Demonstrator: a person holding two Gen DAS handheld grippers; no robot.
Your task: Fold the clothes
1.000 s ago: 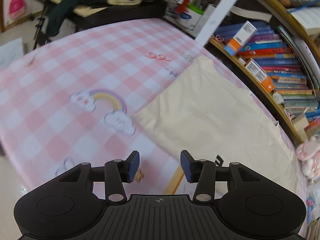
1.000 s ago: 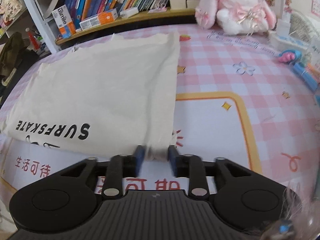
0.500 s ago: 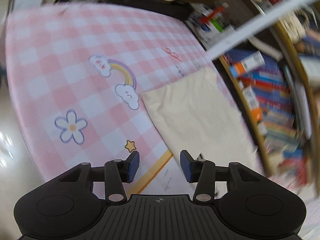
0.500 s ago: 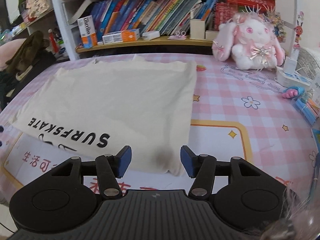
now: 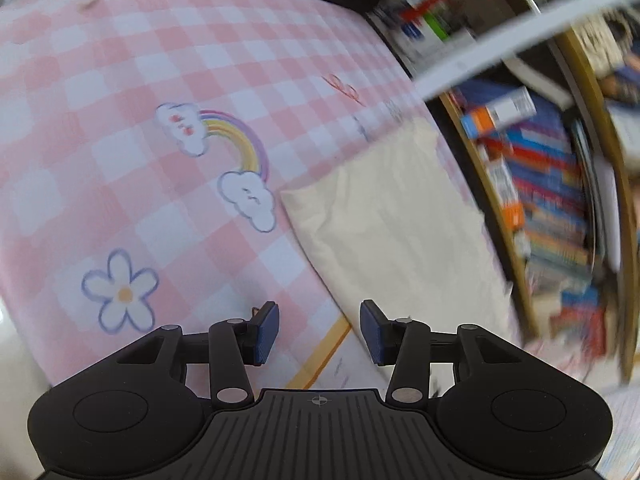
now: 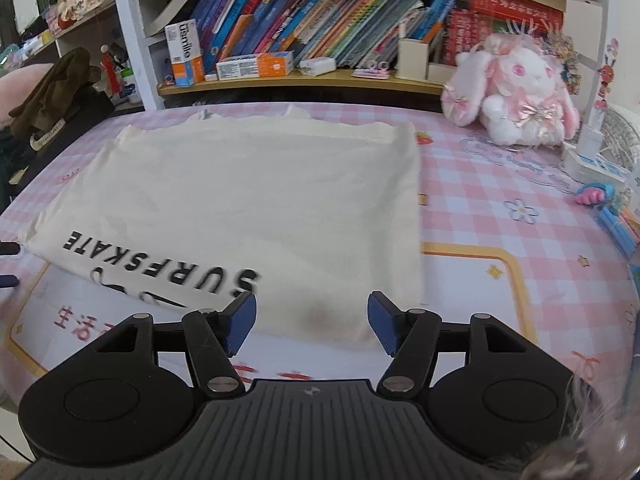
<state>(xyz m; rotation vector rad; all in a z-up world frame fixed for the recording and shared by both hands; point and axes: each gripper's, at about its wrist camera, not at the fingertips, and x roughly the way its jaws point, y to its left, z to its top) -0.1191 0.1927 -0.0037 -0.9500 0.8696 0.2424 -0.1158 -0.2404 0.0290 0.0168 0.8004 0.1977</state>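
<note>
The cream shirt (image 6: 256, 204) lies flat on the pink table (image 6: 500, 184), its top edge by the back edge near the bookshelf (image 6: 304, 76). It looks folded at least once, and the black letters show upside down near the front. The right gripper (image 6: 312, 320) is wide open above the shirt's near edge and holds nothing. The left gripper (image 5: 319, 330) is wide open too, by the shirt's left corner. For a neat fold, both should pinch only cloth, at matching corners, and lift together.

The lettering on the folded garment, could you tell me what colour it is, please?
Black, on the cream garment; the lettering shows best in the right wrist view.
</note>
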